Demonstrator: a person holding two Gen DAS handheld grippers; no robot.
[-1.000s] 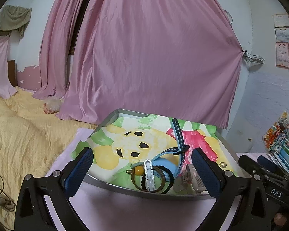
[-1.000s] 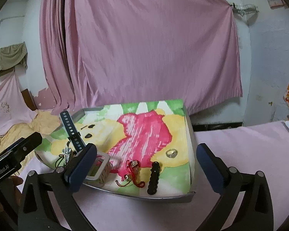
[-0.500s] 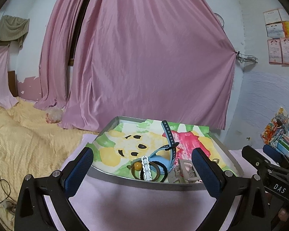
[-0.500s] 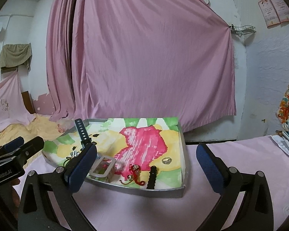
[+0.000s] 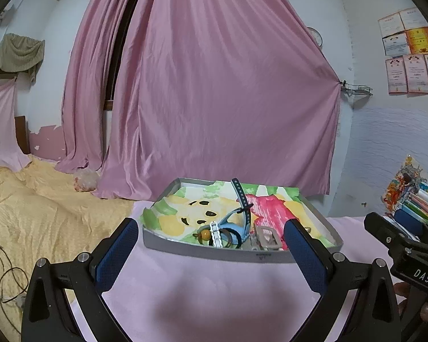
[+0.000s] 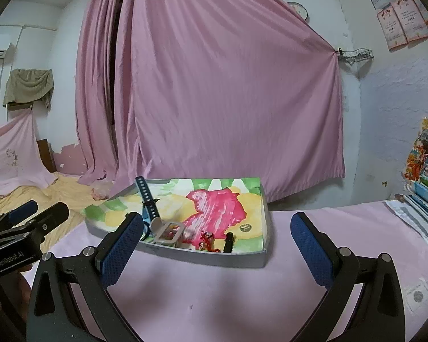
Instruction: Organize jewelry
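Both jaws wide, empty, grey tray [image 5: 214,252] holding blue watch [image 5: 244,213], bracelets [image 5: 214,235]

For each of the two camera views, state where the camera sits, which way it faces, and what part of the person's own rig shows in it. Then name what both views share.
Left wrist: sits on the left gripper, faces the tray and curtain; both open fingers show, with the right gripper at the right edge.
Right wrist: sits on the right gripper, faces the tray from its right; both open fingers show, with the left gripper at the left edge.
Shared: tray, watch strap, curtain.
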